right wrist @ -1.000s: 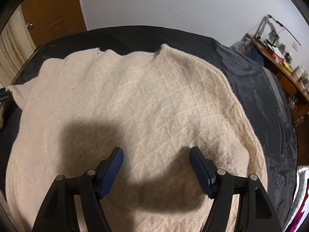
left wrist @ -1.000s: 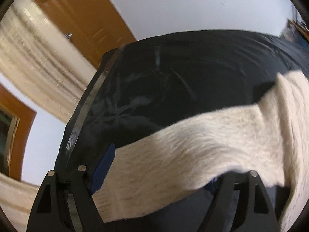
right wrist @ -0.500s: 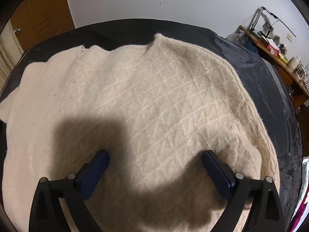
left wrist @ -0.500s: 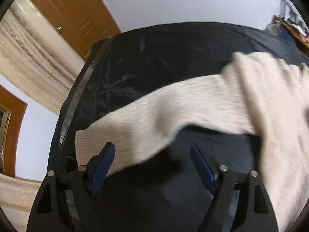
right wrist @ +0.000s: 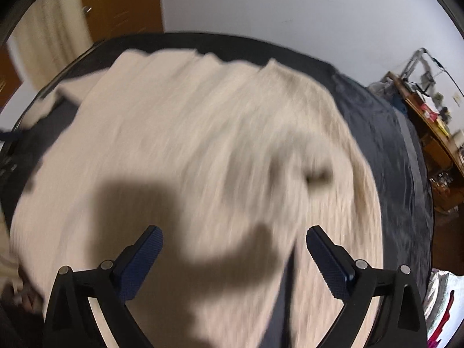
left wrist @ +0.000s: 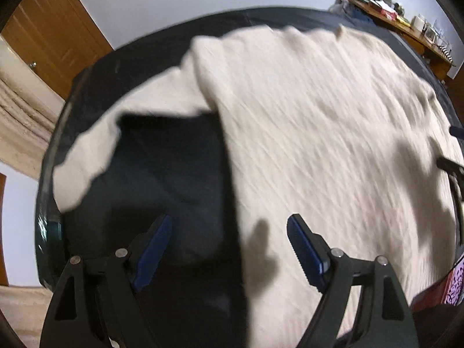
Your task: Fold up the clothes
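Note:
A cream knitted sweater point(left wrist: 319, 133) lies spread on a dark-covered table point(left wrist: 162, 168). One sleeve point(left wrist: 95, 145) stretches out to the left across the dark cover. My left gripper point(left wrist: 229, 240) is open and empty, above the sweater's left side edge. In the right wrist view the sweater point(right wrist: 188, 145) fills the middle, blurred by motion. My right gripper point(right wrist: 235, 249) is open and empty, above the sweater's near part.
A wooden door point(left wrist: 55, 37) and a pale curtain point(left wrist: 20, 110) stand at the left. A cluttered wooden desk point(right wrist: 429, 121) stands at the right beyond the table. A white wall point(right wrist: 290, 8) is behind. The right gripper's tip point(left wrist: 455, 168) shows at the left view's right edge.
My left gripper has let go of the sleeve, which now lies on the table, and has swung right toward the sweater's body. My right gripper has opened wider and pulled back.

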